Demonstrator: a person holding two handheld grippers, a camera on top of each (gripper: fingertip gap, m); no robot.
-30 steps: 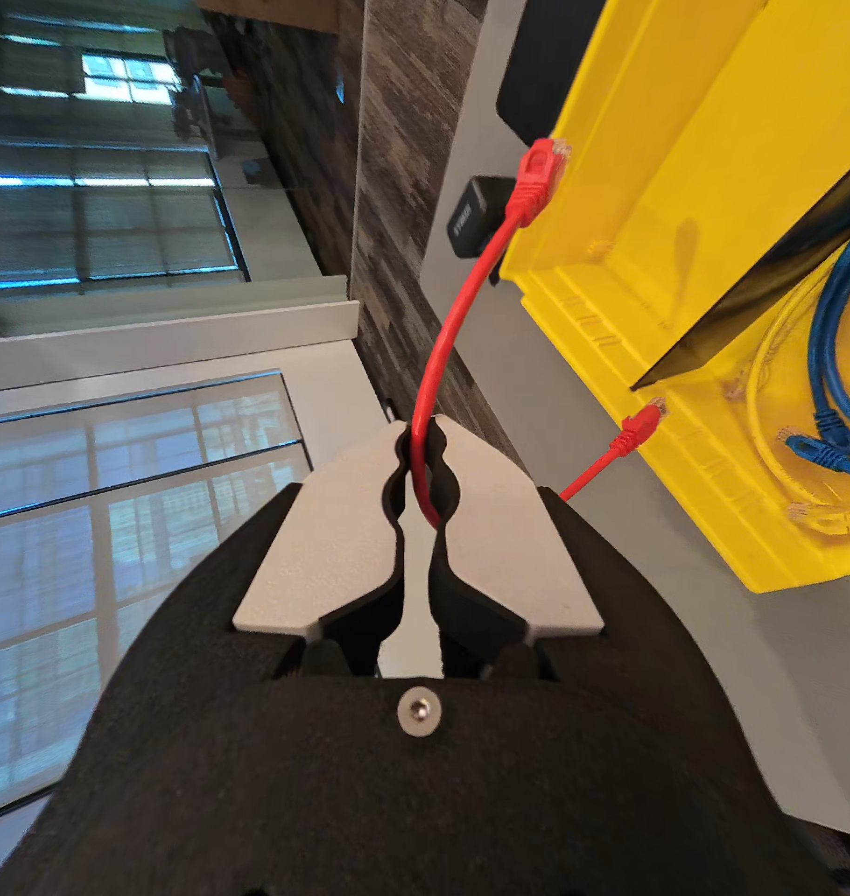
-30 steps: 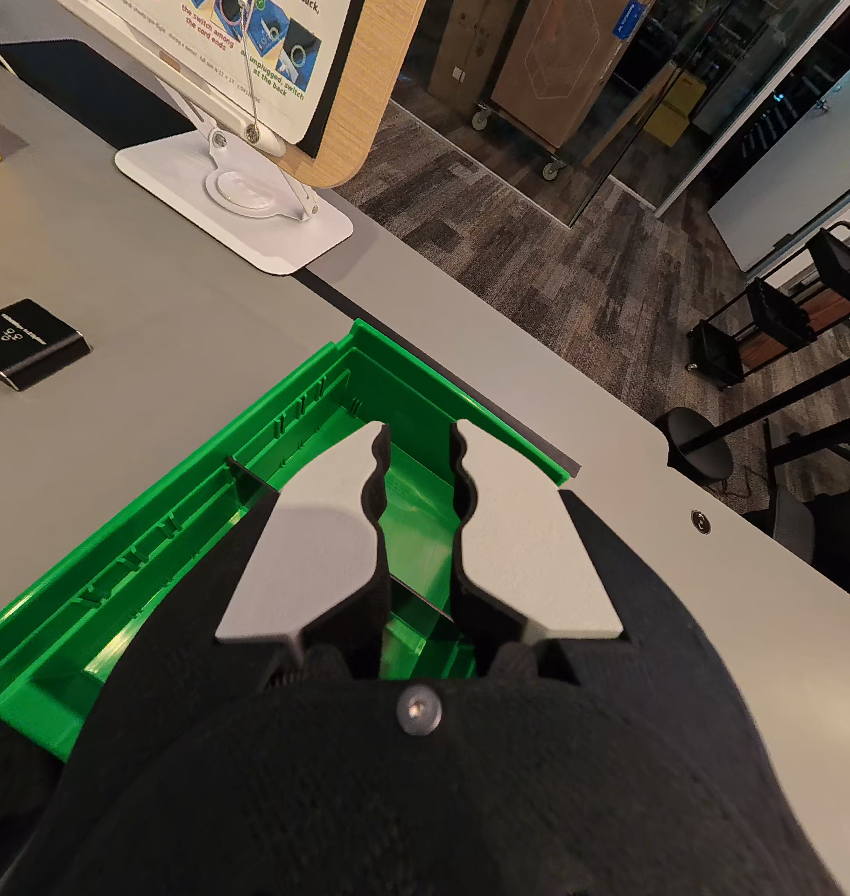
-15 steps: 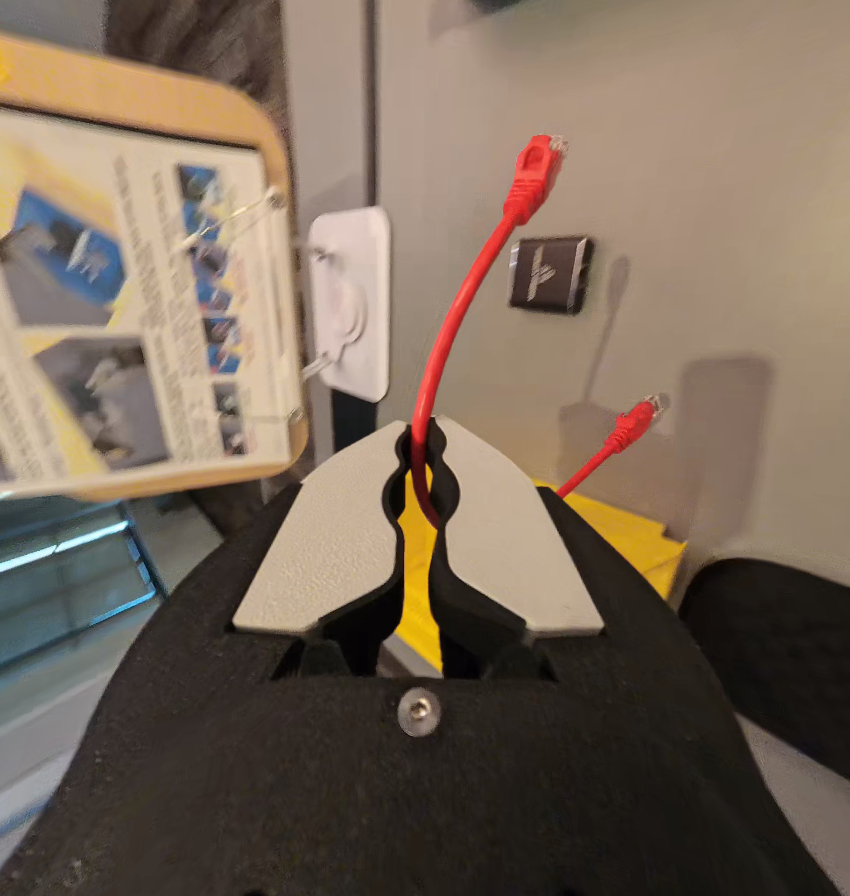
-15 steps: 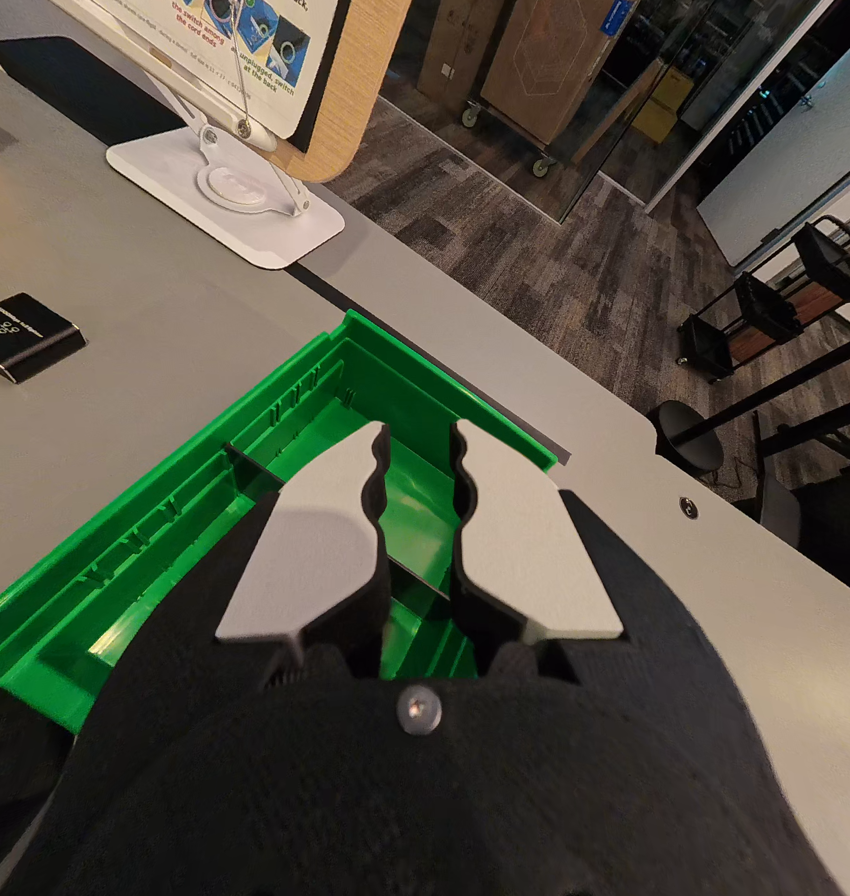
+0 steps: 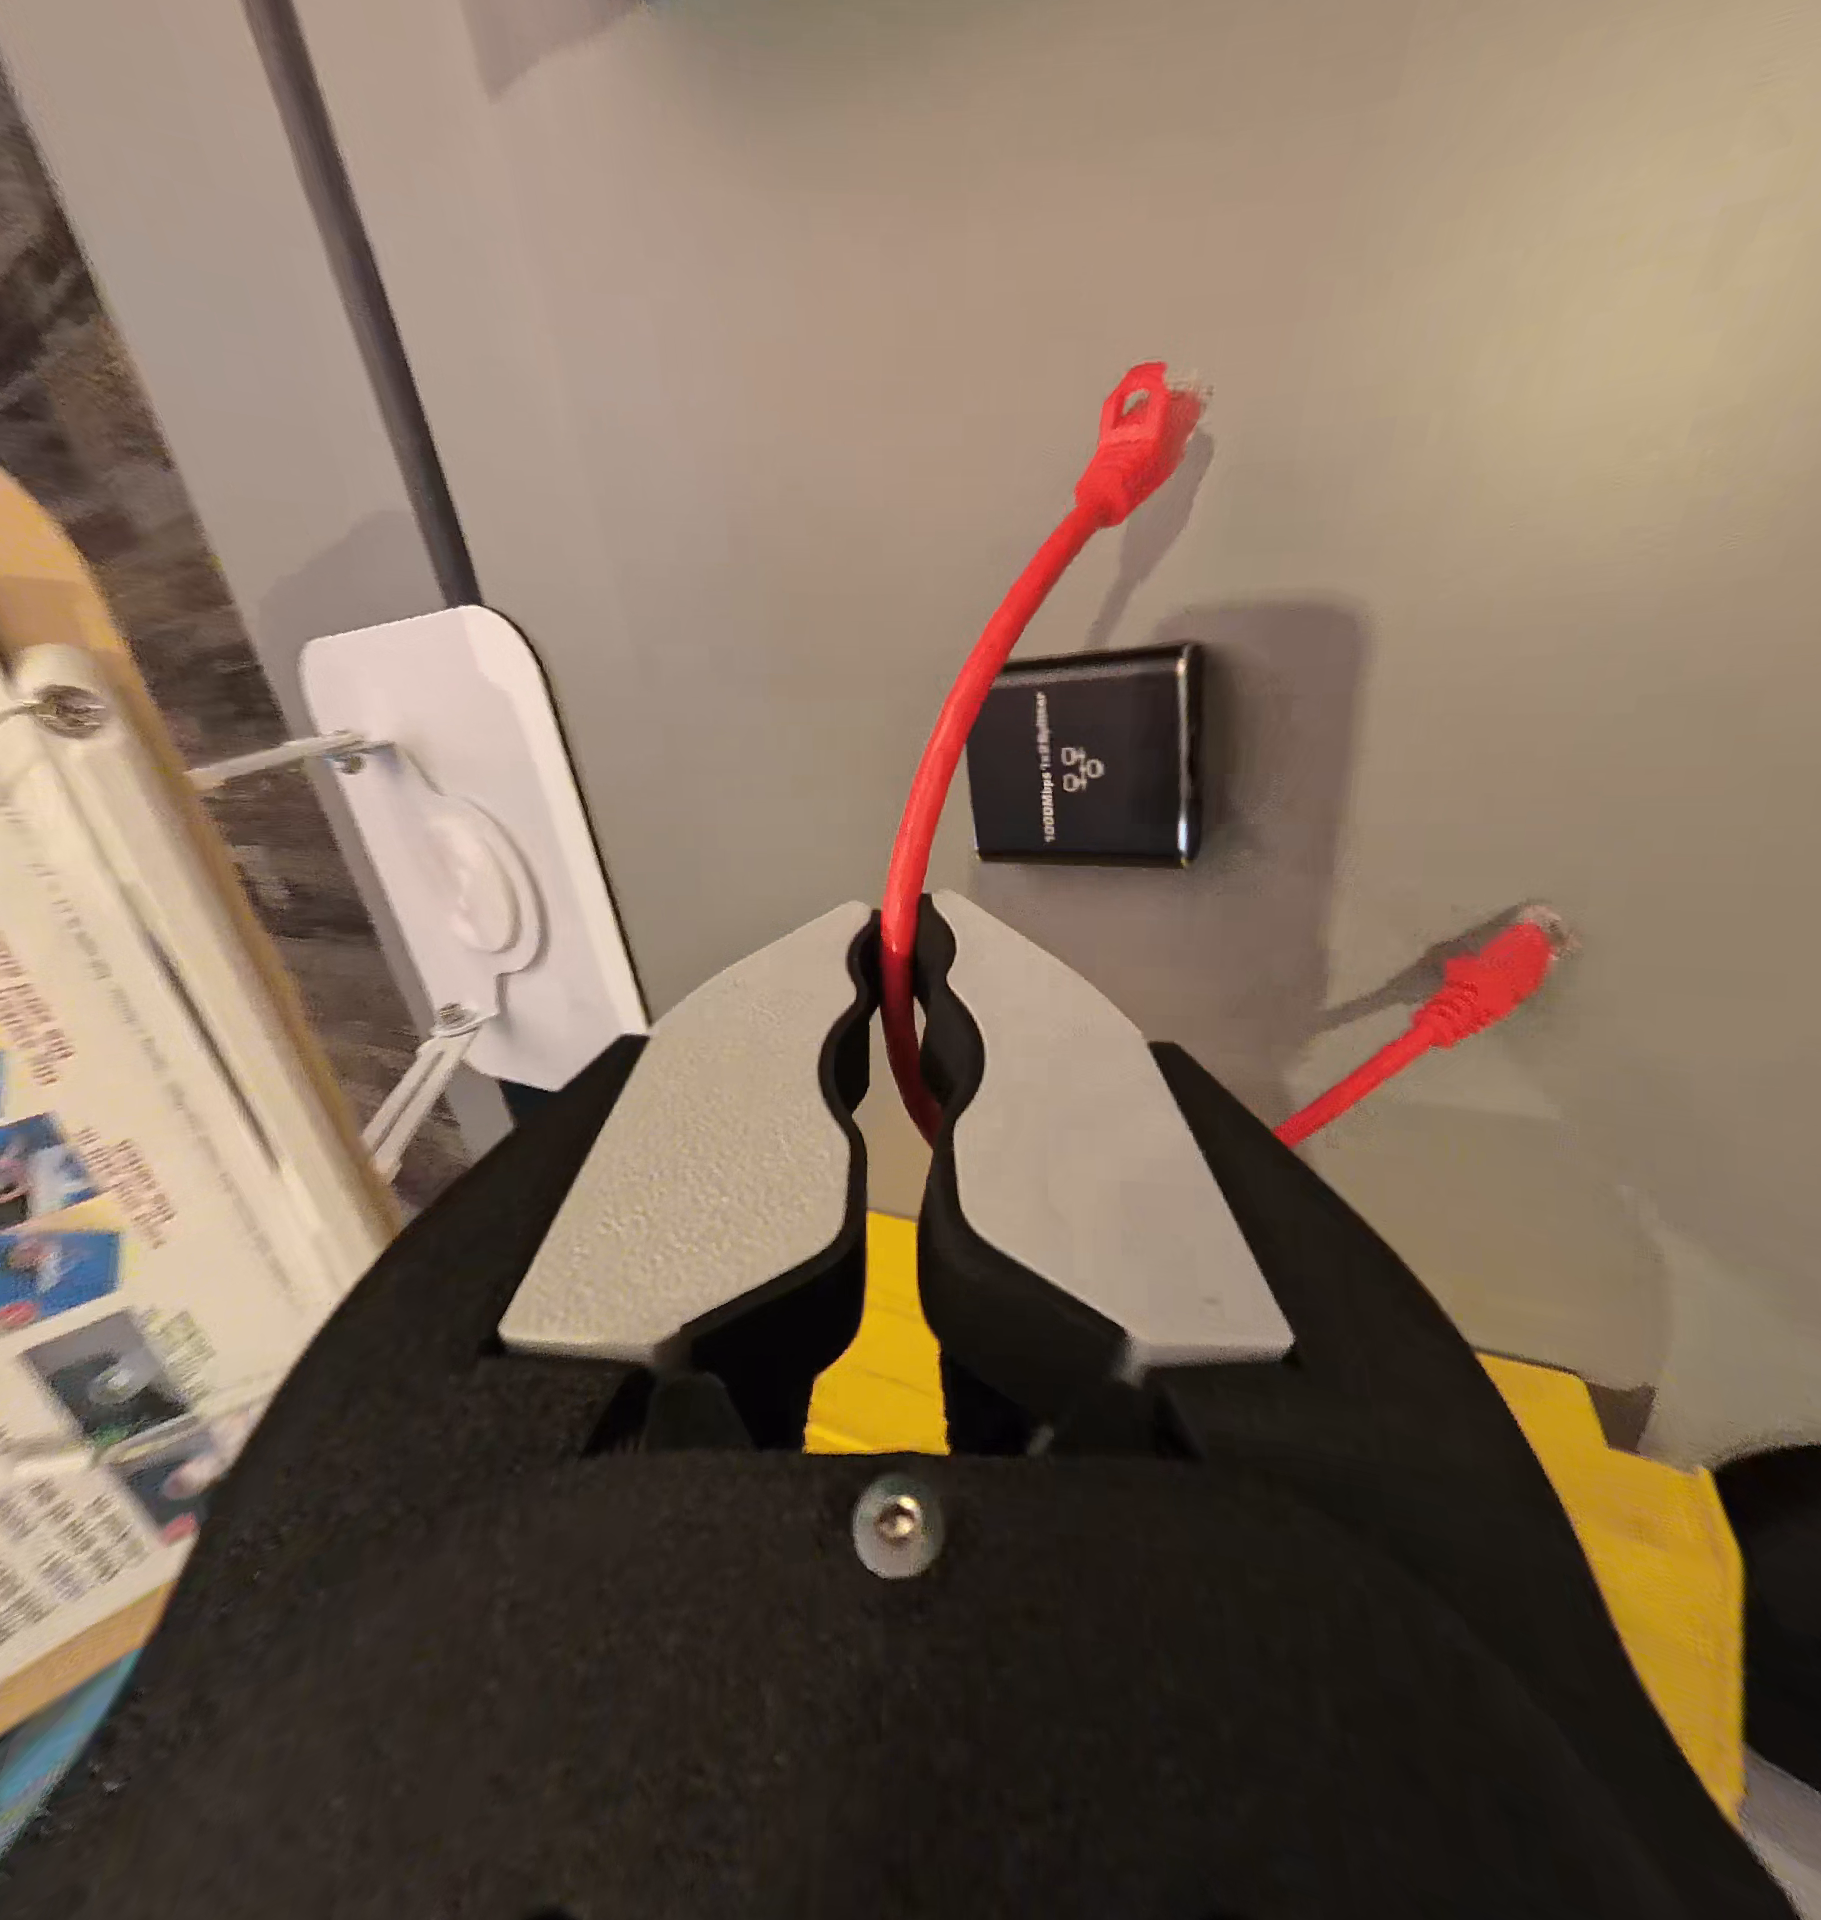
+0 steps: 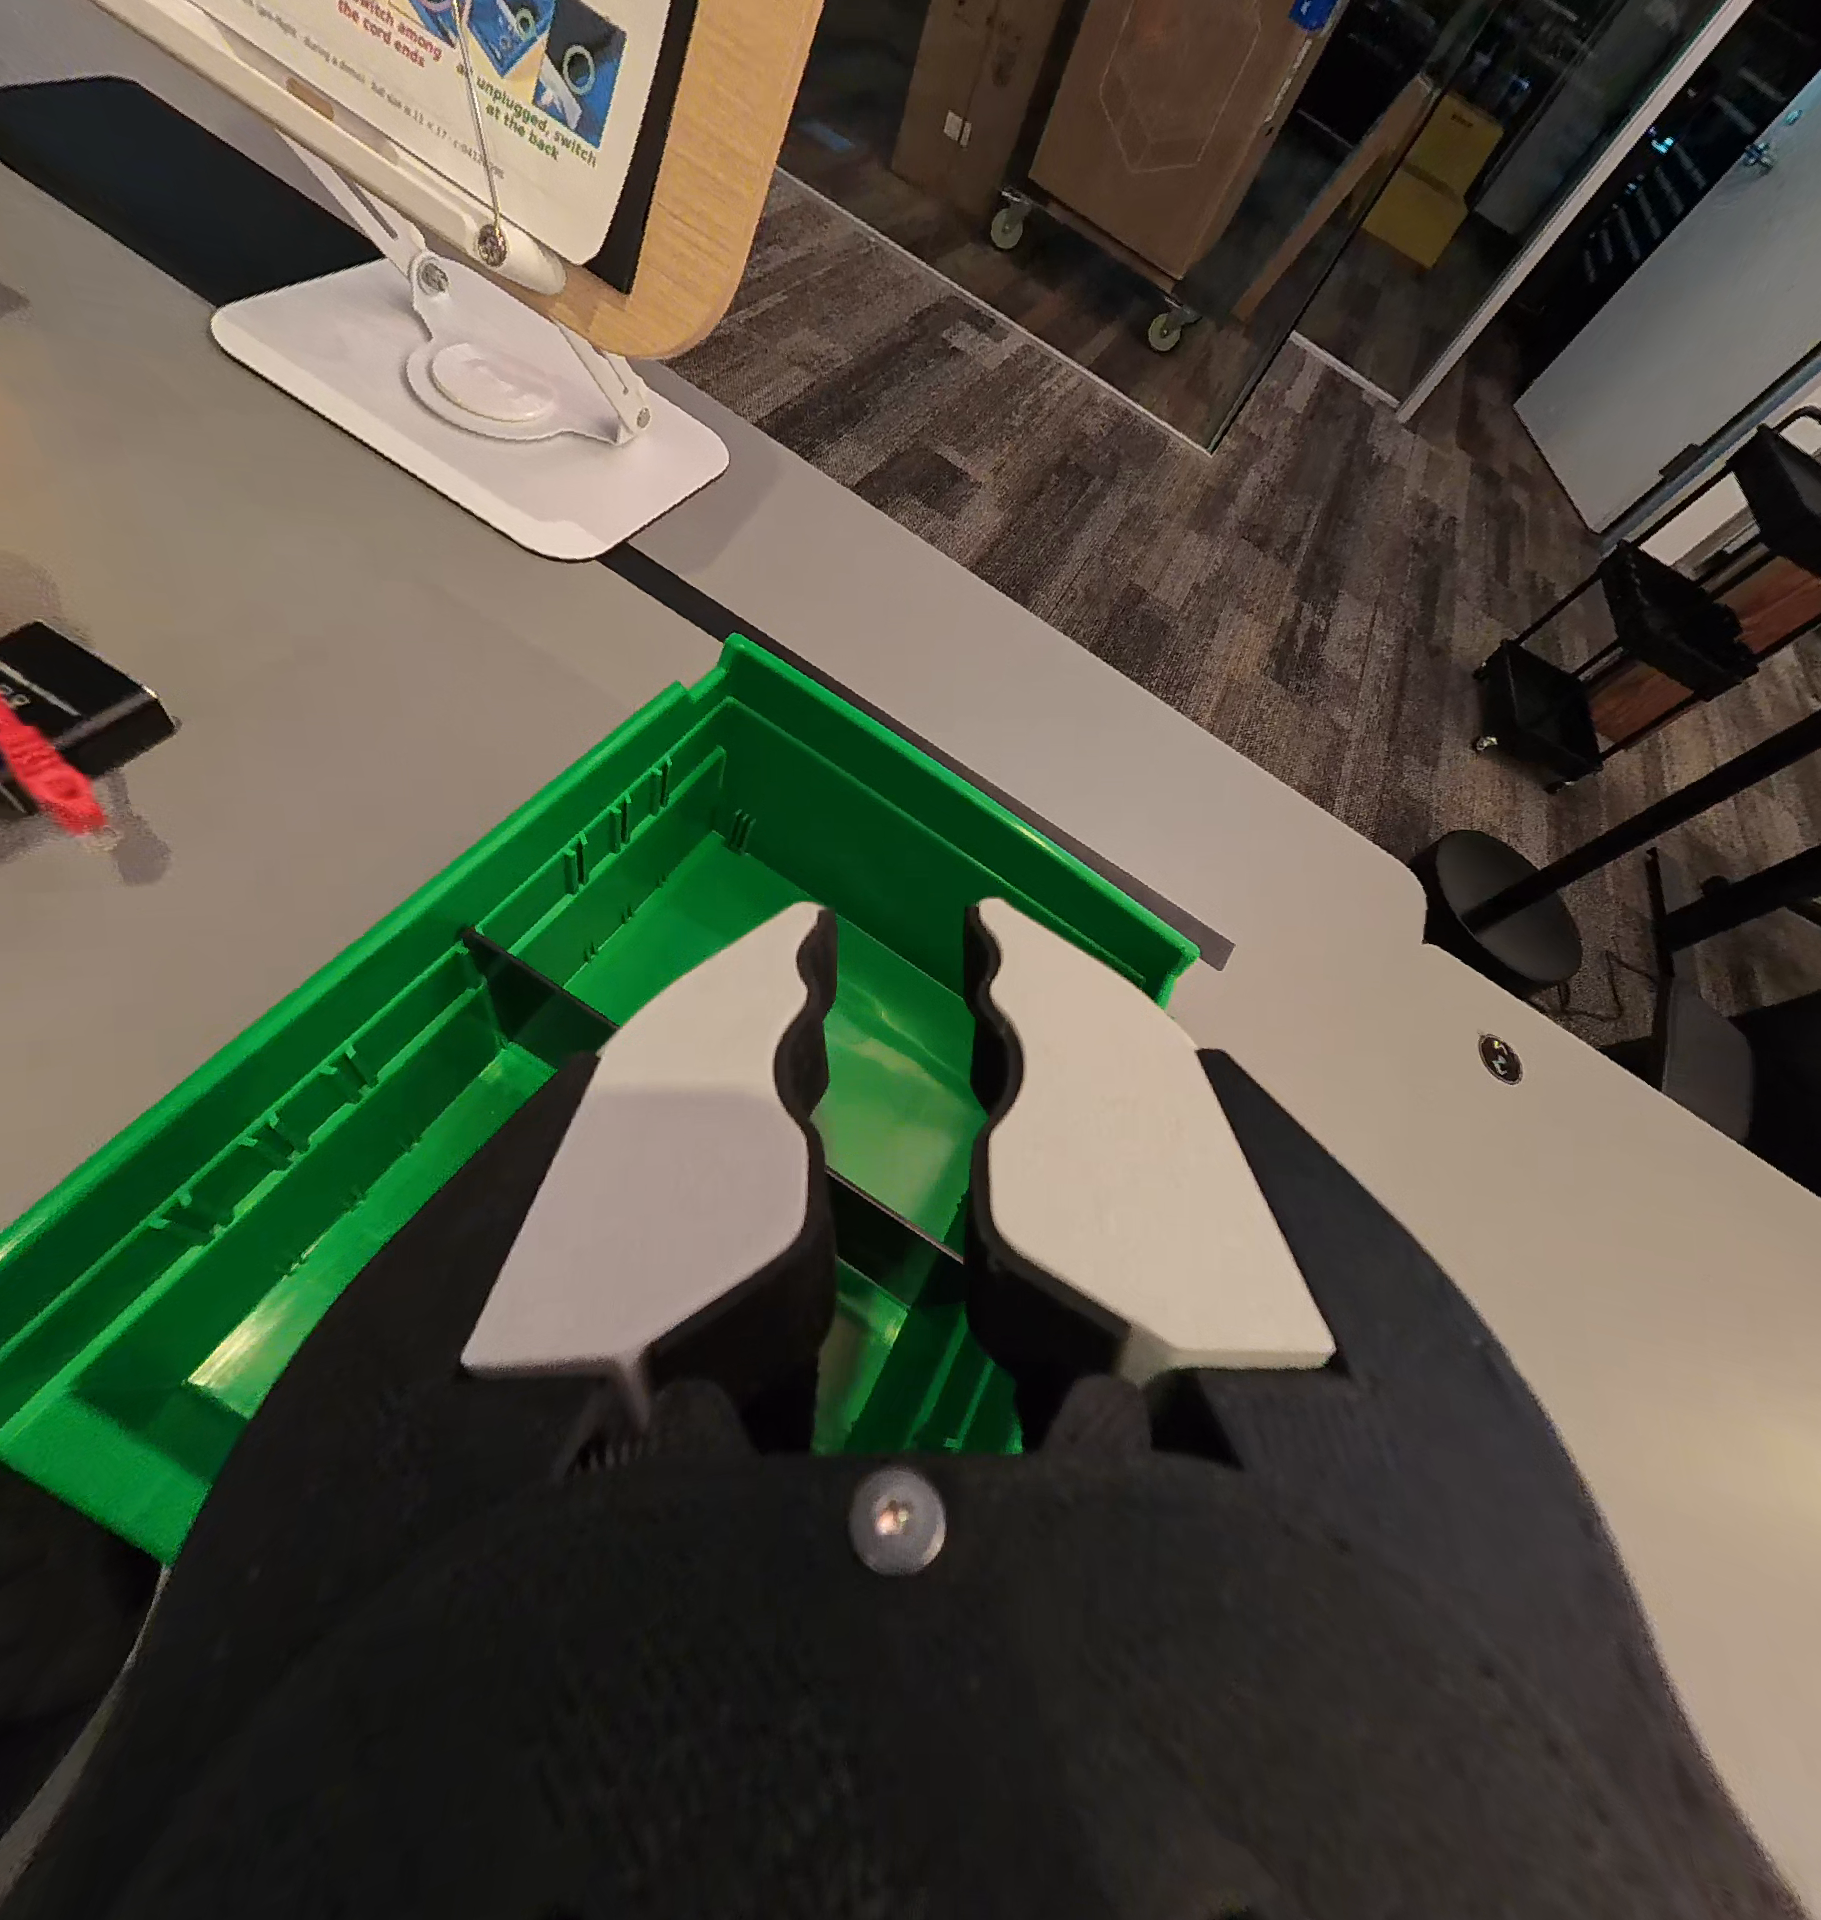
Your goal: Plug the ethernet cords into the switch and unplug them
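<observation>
My left gripper point(image 5: 901, 925) is shut on a red ethernet cord point(image 5: 947, 748), gripped near the middle of its length. One plug point(image 5: 1145, 426) rises ahead of the fingers and the other plug point(image 5: 1488, 982) hangs out to the right. The black switch point(image 5: 1088, 753) lies on the grey table just beyond the fingertips. In the right wrist view the switch point(image 6: 64, 696) and a red plug point(image 6: 38, 769) show at the left edge. My right gripper point(image 6: 895, 925) is open and empty above the green bin point(image 6: 386, 1039).
A yellow bin point(image 5: 1571, 1538) lies under my left gripper. An instruction board on a white stand point(image 5: 449, 821) stands to the left; it also shows in the right wrist view point(image 6: 490, 405). The table edge point(image 6: 1301, 810) and carpet floor lie beyond the green bin. Across from one pair of fingers to the other is roughly 30 centimetres. From my left tips it is roughly 8 centimetres to the black switch point(image 5: 1088, 753); from my right, 35 centimetres.
My left gripper has swung away from the yellow bin with the red cord still held and now faces the switch on the table. My right gripper has drifted slightly over the green bin.
</observation>
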